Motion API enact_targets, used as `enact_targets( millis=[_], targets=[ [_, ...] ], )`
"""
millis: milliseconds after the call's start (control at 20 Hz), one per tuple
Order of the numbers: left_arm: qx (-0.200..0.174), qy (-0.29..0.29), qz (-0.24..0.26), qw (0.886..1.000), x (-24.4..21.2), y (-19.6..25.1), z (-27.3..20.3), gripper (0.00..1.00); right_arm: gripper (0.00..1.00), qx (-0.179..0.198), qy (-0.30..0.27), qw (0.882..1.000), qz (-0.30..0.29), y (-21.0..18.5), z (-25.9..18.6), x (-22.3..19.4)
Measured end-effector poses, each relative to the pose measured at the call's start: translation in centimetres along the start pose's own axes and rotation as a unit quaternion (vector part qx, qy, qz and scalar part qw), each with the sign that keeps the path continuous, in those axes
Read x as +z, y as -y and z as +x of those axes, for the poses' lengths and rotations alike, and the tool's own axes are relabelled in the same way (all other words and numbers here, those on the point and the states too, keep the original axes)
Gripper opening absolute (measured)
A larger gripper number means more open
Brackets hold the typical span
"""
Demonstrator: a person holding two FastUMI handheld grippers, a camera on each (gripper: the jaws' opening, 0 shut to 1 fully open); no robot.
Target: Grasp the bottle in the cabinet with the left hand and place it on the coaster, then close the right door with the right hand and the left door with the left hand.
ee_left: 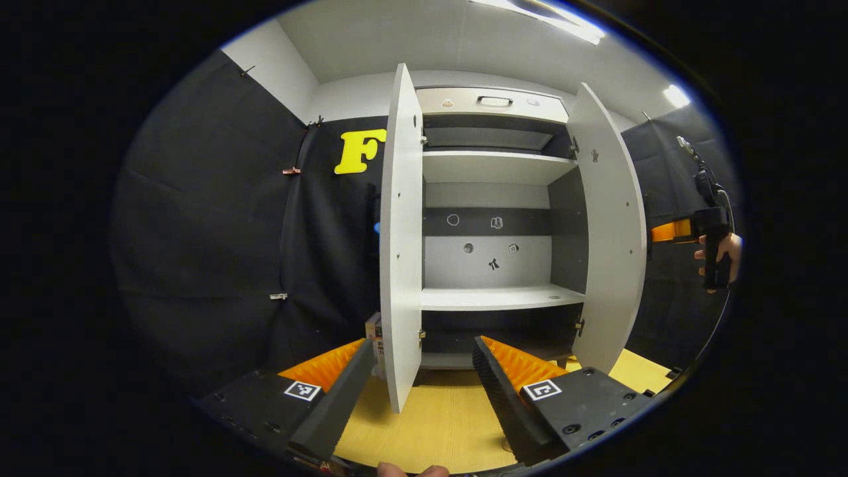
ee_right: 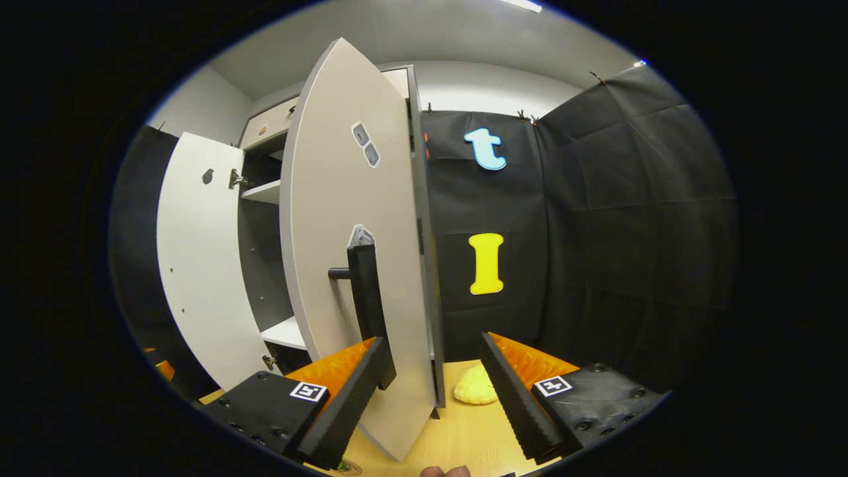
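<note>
1. In the left gripper view the cabinet (ee_left: pixel 493 218) is seen head-on, both doors swung open; its shelves are seen bare.
2. The left door (ee_left: pixel 401 238) is seen edge-on at 12 o'clock from the left gripper (ee_left: pixel 421 391), whose fingers are spread wide with nothing between them, above the table (ee_left: pixel 430 430).
3. The right door (ee_left: pixel 613 232) is seen at 1 o'clock; past it, at 3 o'clock, the other gripper is seen held in a hand (ee_left: pixel 722 252).
4. A small box (ee_left: pixel 374 331) is seen at the foot of the left door.
5. In the right gripper view the right gripper (ee_right: pixel 437 391) is seen spread open, the right door's edge between its fingers; contact cannot be told.
6. The door handle (ee_right: pixel 366 298) is seen at 11 o'clock, just above the gripper's left finger.
7. A yellow lump (ee_right: pixel 475 387), perhaps the coaster, is seen on the table at 1 o'clock.
8. Bottle: cannot be placed.
</note>
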State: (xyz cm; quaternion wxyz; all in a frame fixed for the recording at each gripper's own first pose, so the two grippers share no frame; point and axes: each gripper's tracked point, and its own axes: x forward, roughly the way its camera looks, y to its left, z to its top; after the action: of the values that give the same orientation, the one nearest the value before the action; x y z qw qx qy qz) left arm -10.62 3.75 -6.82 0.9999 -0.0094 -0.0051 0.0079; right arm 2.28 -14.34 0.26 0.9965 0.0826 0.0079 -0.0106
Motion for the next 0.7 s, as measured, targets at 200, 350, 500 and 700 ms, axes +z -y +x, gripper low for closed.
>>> enact_targets(
  millis=[200,350,500,700],
  targets=[
    [0.010,-0.005,0.006,1.000,-0.4,-1.2,-0.3,0.95,0.98,0.024,-0.002,1.000,0.004,-3.5,1.0,-0.6],
    [0.015,-0.008,0.007,1.000,-0.6,-1.8,-0.5,0.95,0.98,0.045,-0.002,0.999,0.022,-6.3,2.2,-1.0],
    [0.024,-0.014,0.006,1.000,-1.1,-2.6,-0.8,0.95,0.98,0.060,-0.007,0.998,0.028,-8.5,3.8,-1.5],
    [0.036,-0.017,0.008,0.999,-1.2,-3.5,-0.8,0.95,0.98,0.067,-0.006,0.997,0.023,-9.9,5.1,-2.1]
  ],
)
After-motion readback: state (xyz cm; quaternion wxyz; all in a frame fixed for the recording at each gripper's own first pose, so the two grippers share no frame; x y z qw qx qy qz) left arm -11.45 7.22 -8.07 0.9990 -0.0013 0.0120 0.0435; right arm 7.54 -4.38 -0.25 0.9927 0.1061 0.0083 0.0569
